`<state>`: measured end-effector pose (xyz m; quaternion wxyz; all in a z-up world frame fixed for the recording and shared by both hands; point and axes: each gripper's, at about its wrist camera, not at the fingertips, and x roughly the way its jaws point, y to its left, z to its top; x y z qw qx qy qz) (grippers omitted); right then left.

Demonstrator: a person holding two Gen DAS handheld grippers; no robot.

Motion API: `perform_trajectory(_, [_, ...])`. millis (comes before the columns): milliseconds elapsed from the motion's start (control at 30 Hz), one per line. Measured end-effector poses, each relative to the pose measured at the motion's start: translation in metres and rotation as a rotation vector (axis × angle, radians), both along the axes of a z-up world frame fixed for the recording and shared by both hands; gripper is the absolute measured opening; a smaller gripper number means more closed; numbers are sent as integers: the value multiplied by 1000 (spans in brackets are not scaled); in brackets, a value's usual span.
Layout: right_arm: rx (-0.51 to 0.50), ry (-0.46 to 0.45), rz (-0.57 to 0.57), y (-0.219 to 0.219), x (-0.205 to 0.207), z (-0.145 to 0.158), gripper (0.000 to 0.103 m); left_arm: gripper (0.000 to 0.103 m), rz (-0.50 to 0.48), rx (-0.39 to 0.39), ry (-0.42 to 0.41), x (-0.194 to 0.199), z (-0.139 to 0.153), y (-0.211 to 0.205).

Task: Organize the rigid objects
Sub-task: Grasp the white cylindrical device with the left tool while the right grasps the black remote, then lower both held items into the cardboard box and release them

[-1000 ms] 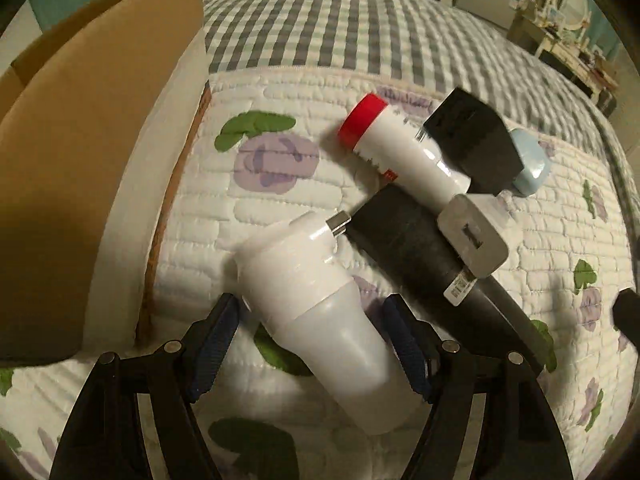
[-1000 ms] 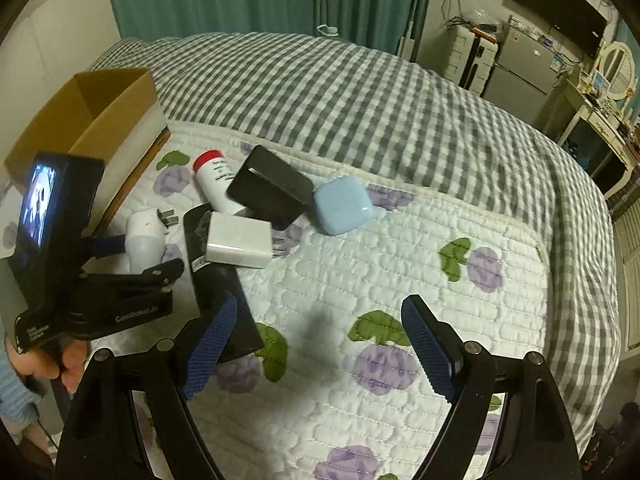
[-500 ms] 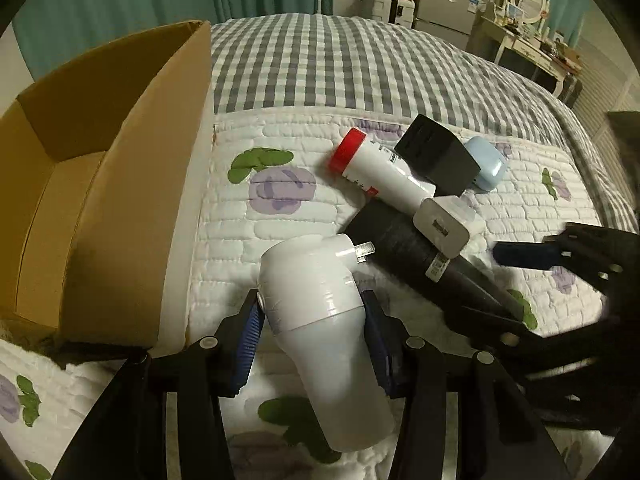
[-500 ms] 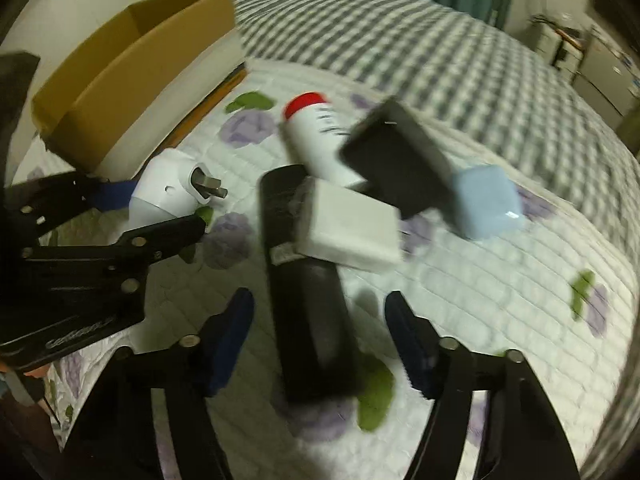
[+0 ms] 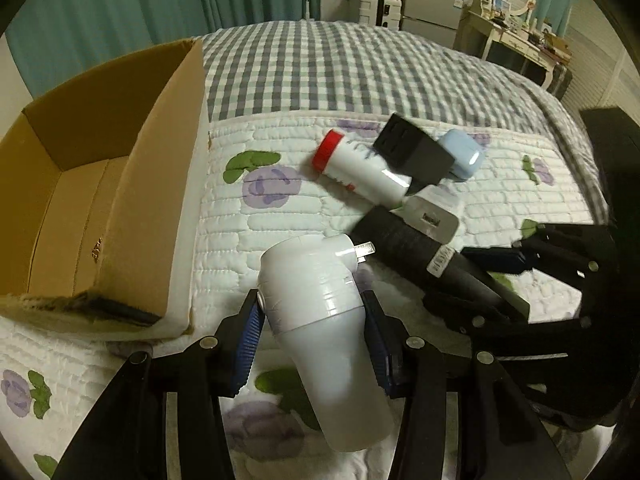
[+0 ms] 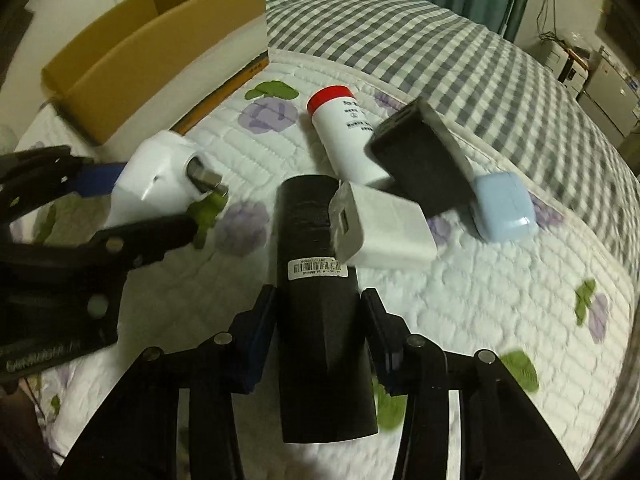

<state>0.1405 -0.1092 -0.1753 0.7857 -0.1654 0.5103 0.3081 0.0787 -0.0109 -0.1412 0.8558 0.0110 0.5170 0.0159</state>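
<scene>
My left gripper point(image 5: 310, 326) is shut on a white plug-in device point(image 5: 320, 312) with metal prongs and holds it above the quilt; it also shows in the right wrist view point(image 6: 160, 172). My right gripper point(image 6: 320, 320) is shut on a black cylinder point(image 6: 320, 280) with a barcode label. A white charger block point(image 6: 384, 228) rests on the cylinder's far end. Behind lie a white bottle with a red cap point(image 6: 344, 128), a black box point(image 6: 424, 160) and a light blue case point(image 6: 504, 208).
An open cardboard box point(image 5: 92, 200) stands at the left on the bed, also in the right wrist view point(image 6: 152, 44). A flowered quilt point(image 5: 280, 208) covers a grey checked blanket point(image 5: 340, 68). Furniture stands at the far right.
My left gripper closed on the white device and lifted it. My right gripper moved left to the black cylinder and closed on it.
</scene>
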Motion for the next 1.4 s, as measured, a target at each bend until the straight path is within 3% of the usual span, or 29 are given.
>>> perform_trajectory(467, [63, -110, -109, -56, -37, 52, 38, 49, -98, -4, -110, -20, 57, -34])
perform_trajectory(833, [-60, -18, -89, -43, -26, 2, 36, 49, -97, 6, -83, -15, 45, -33])
perform_trajectory(1067, [-2, 39, -129, -35, 6, -17, 41, 49, -88, 16, -54, -9, 35, -31])
perform_trajectory(1233, [-9, -5, -123, -38, -4, -9, 40, 49, -94, 10, -63, -9, 37, -30])
perform_trajectory(1400, [35, -28, -147, -48, -8, 27, 40, 49, -106, -10, -87, -8, 50, -27])
